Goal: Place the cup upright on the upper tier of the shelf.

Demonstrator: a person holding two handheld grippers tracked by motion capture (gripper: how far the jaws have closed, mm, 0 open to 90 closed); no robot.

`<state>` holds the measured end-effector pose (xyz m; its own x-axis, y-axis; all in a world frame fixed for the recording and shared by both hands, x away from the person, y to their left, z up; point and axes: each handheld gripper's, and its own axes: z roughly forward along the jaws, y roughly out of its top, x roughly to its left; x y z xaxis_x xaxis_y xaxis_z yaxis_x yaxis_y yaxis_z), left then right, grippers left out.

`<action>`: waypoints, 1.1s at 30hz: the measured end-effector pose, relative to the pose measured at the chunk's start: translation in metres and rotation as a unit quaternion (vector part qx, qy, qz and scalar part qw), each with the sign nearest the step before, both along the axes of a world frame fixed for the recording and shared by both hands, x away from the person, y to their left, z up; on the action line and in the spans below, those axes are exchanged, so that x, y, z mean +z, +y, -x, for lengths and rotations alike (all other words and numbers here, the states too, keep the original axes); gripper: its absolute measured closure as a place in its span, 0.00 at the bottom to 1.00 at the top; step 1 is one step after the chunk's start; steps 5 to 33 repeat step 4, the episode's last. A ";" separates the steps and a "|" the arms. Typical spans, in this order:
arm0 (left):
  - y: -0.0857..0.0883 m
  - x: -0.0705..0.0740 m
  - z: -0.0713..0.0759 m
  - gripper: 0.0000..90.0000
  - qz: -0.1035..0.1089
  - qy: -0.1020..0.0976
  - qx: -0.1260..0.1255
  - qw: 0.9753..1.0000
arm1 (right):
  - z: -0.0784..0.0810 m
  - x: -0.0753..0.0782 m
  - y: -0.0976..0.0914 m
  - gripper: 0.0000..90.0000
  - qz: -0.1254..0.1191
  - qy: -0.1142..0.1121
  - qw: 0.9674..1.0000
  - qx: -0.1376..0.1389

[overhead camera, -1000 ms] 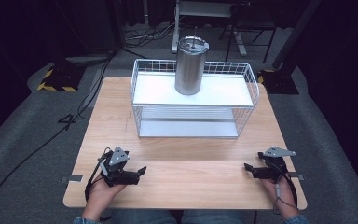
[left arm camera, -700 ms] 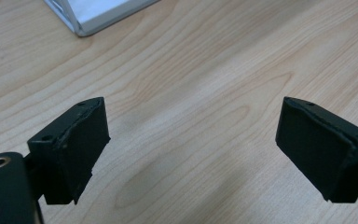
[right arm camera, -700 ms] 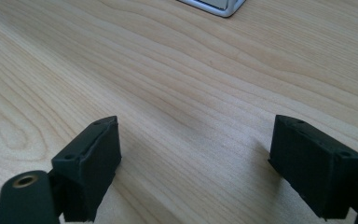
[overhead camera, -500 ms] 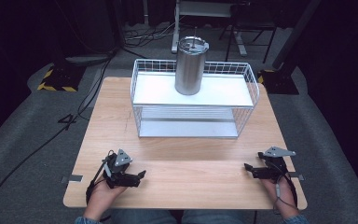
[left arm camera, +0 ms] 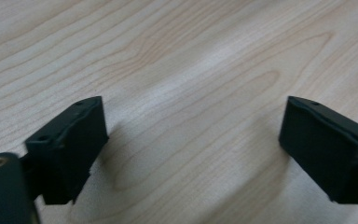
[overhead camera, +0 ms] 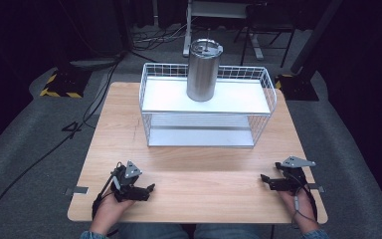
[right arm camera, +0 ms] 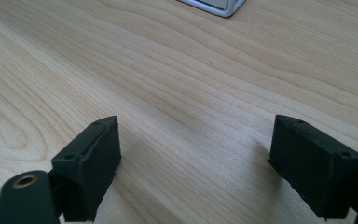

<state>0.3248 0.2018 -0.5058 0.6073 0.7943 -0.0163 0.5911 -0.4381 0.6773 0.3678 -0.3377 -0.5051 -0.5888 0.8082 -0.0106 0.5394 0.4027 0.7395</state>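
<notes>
A steel tumbler [overhead camera: 204, 69] with a lid stands upright on the top shelf of a white wire rack [overhead camera: 207, 110] at the back of the wooden table [overhead camera: 199, 174]. My left gripper [overhead camera: 149, 188] lies low on the table near the front left corner, held in a hand. Its jaws stand wide apart over bare wood [left arm camera: 191, 126]. At the front right my right gripper [overhead camera: 263, 178] rests on the table, also open, with nothing between its fingers [right arm camera: 93, 163].
The rack's lower shelf [overhead camera: 201, 132] holds nothing. A corner of the rack's base [right arm camera: 216, 6] shows at the top of the right gripper view. Cables and stands lie on the dark floor [overhead camera: 40, 129] around the table.
My left gripper has slid slightly toward the front edge and turned a little to the right. The right gripper and the tumbler have stayed put.
</notes>
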 end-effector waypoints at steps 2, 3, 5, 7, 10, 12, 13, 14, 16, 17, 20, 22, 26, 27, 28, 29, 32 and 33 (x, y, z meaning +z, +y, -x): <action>0.001 0.000 0.000 0.06 -0.001 0.002 0.003 1.000 | 0.000 0.000 0.000 0.19 0.000 0.000 1.000 0.000; 0.002 0.001 0.000 0.06 -0.006 0.000 -0.003 1.000 | 0.000 0.000 0.000 0.19 0.000 0.000 1.000 0.000; 0.002 0.000 0.001 0.06 -0.003 0.002 -0.002 1.000 | 0.000 0.000 0.000 0.19 0.000 0.000 1.000 0.000; 0.002 0.000 0.001 0.06 -0.003 0.002 -0.002 1.000 | 0.000 0.000 0.000 0.19 0.000 0.000 1.000 0.000; 0.002 0.000 0.001 0.06 -0.003 0.002 -0.002 1.000 | 0.000 0.000 0.000 0.19 0.000 0.000 1.000 0.000; 0.002 0.000 0.001 0.06 -0.003 0.002 -0.002 1.000 | 0.000 0.000 0.000 0.19 0.000 0.000 1.000 0.000; 0.002 0.000 0.001 0.06 -0.003 0.002 -0.002 1.000 | 0.000 0.000 0.000 0.19 0.000 0.000 1.000 0.000; 0.002 0.000 0.001 0.06 -0.003 0.002 -0.002 1.000 | 0.000 0.000 0.000 0.19 0.000 0.000 1.000 0.000; 0.002 0.000 0.001 0.06 -0.003 0.002 -0.002 1.000 | 0.000 0.000 0.000 0.19 0.000 0.000 1.000 0.000; 0.002 0.000 0.001 0.06 -0.003 0.002 -0.002 1.000 | 0.000 0.000 0.000 0.19 0.000 0.000 1.000 0.000; 0.002 0.000 0.001 0.06 -0.003 0.002 -0.002 1.000 | 0.000 0.000 0.000 0.19 0.000 0.000 1.000 0.000; 0.002 0.000 0.001 0.06 -0.003 0.002 -0.002 1.000 | 0.000 0.000 0.000 0.19 0.000 0.000 1.000 0.000; 0.002 0.000 0.001 0.06 -0.003 0.002 -0.002 1.000 | 0.000 0.000 0.000 0.19 0.000 0.000 1.000 0.000; 0.002 0.000 0.001 0.06 -0.003 0.002 -0.002 1.000 | 0.000 0.000 0.000 0.19 0.000 0.000 1.000 0.000; 0.002 0.000 0.001 0.06 -0.003 0.002 -0.002 1.000 | 0.000 0.000 0.000 0.19 0.000 0.000 1.000 0.000; 0.002 0.000 0.001 0.06 -0.003 0.002 -0.002 1.000 | 0.000 0.000 0.000 0.19 0.000 0.000 1.000 0.000; 0.002 0.000 0.001 0.06 -0.003 0.002 -0.002 1.000 | 0.000 0.000 0.000 0.19 0.000 0.000 1.000 0.000; 0.002 0.000 0.001 0.06 -0.003 0.002 -0.002 1.000 | 0.000 0.000 0.000 0.19 0.000 0.000 1.000 0.000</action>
